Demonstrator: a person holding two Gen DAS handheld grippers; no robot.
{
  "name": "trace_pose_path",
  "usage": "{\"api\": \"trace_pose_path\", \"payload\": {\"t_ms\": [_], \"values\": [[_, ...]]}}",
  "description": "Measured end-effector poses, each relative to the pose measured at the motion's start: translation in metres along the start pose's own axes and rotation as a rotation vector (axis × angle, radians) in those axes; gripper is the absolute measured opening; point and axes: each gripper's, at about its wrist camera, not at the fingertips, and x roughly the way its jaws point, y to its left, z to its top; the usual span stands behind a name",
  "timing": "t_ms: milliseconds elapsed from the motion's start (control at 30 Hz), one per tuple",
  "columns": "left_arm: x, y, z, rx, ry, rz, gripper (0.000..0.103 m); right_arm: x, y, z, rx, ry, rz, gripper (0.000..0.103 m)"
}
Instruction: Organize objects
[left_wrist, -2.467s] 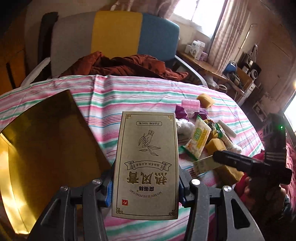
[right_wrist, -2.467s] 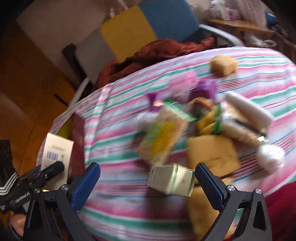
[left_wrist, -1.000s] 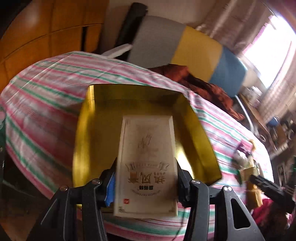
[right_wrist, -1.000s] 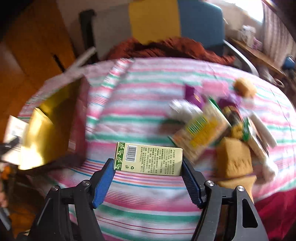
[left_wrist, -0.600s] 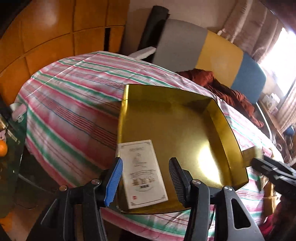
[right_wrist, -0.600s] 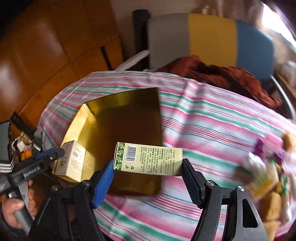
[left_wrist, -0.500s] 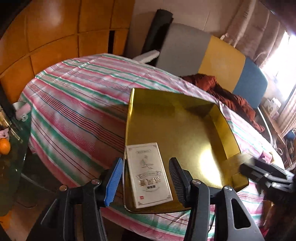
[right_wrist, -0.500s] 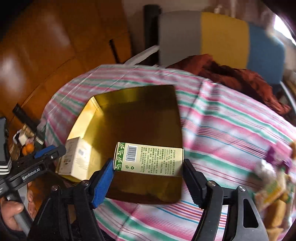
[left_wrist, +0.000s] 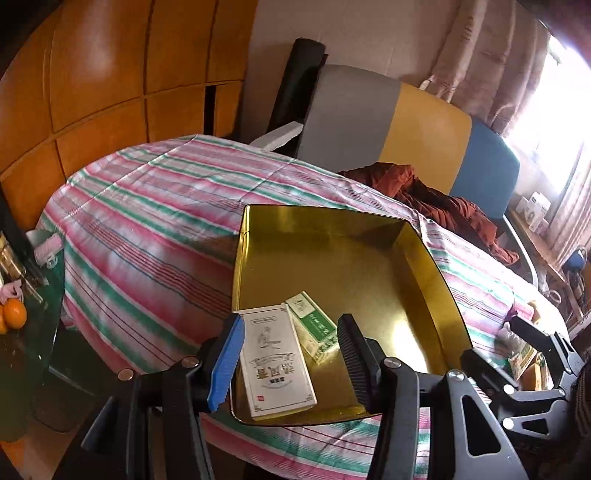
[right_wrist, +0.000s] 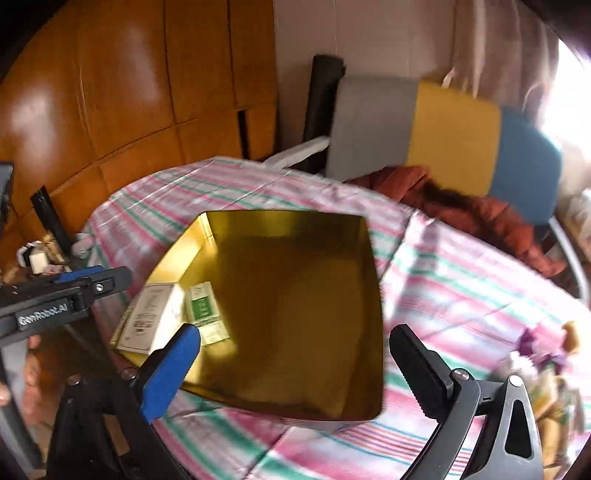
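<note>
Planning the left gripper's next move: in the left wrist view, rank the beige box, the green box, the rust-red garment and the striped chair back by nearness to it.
1. beige box, between the fingers, in the gold tray.
2. green box, beside it on the right.
3. rust-red garment, beyond the tray.
4. striped chair back, behind that.

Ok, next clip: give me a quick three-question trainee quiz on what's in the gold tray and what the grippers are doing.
1. True or false: two boxes lie in the gold tray.
2. Which box lies nearer the tray's left wall in the left wrist view: A) the white box B) the green box?
3. Fill in: the right gripper holds ____.

Key: 1 true. 2 A; the green box lies beside it, tilted. 3 nothing: its jaws are opening, with nothing between them. The left gripper is open too.
</note>
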Motion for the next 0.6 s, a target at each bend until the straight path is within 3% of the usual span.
{"api": "trace_pose_path", "payload": {"t_ms": [133, 433, 600], "values": [[-0.006, -0.013, -0.003, 0.045, -0.024, 0.011, 0.053, 0.005, -0.018, -0.007, 0.093, 0.033, 0.034, 0.103], [-0.009, -0.035, -0.011, 0.119, -0.024, -0.005, 0.053, -0.031, -0.040, -0.028, 0.113, -0.069, -0.131, 0.103], [-0.007, -0.048, -0.016, 0.158, -0.010, -0.035, 0.053, -0.043, -0.063, -0.037, 0.160, -0.062, -0.205, 0.103]]}}
